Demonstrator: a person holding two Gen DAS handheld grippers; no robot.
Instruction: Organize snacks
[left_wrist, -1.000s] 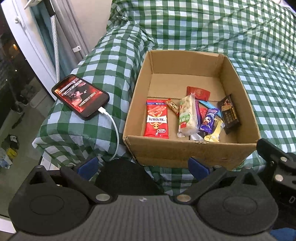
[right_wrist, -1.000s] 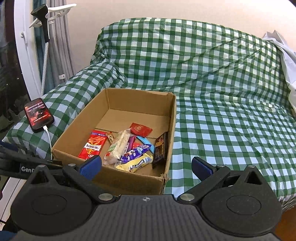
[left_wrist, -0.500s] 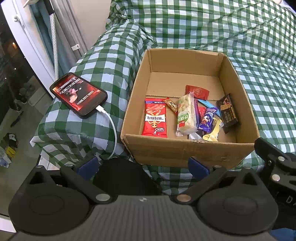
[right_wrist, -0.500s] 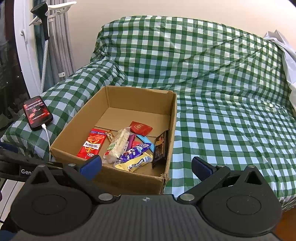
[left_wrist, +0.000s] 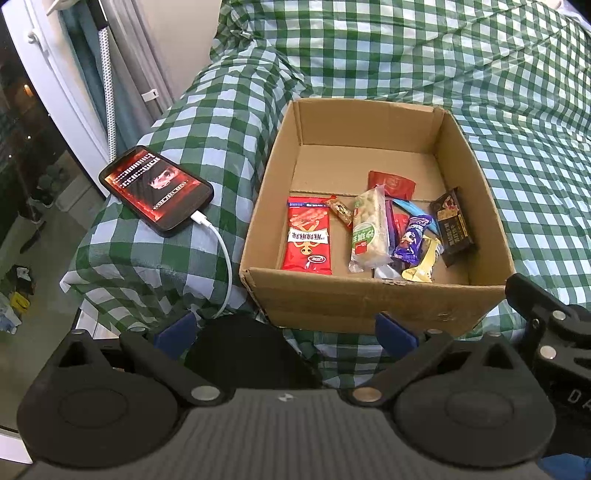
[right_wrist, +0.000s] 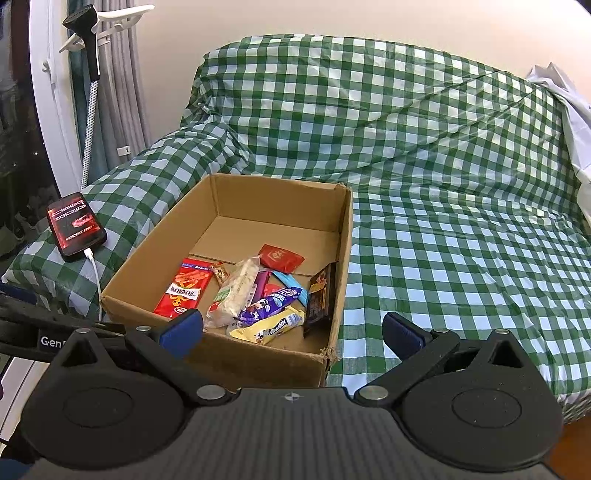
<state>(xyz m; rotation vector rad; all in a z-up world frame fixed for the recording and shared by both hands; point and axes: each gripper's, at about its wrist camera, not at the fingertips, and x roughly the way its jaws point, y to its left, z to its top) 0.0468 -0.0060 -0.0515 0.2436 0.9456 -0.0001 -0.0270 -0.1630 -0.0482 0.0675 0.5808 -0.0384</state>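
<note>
Resting on the green-checked cover (right_wrist: 443, 221), the cardboard box (left_wrist: 369, 299) holds every snack I can see: a red packet (left_wrist: 307, 236) flat on the left, a pale green-labelled bar (left_wrist: 369, 230) beside it, then a tumble of a purple wrapper (left_wrist: 413, 240), a yellow one (left_wrist: 423, 260), a blue one (right_wrist: 291, 286) and a small red sachet (left_wrist: 390, 184) further back. A dark bar (left_wrist: 453, 225) leans against the right wall. No snack lies out on the cover.

Both tools hover just short of the box's near wall. The left gripper (left_wrist: 284, 330) and the right gripper (right_wrist: 291, 330) each have their fingers spread wide, gripping nothing.

This would fit snacks just gathered in, or a heap waiting to be sorted out; I cannot tell which. Anyone reaching in should come down from above to clear the wall, and pinch a wrapper across its narrow width, since the overlapping pile will drag neighbours along. A phone (left_wrist: 155, 190) on its white cable (left_wrist: 223, 258) lies just left of the box, worth avoiding.
</note>
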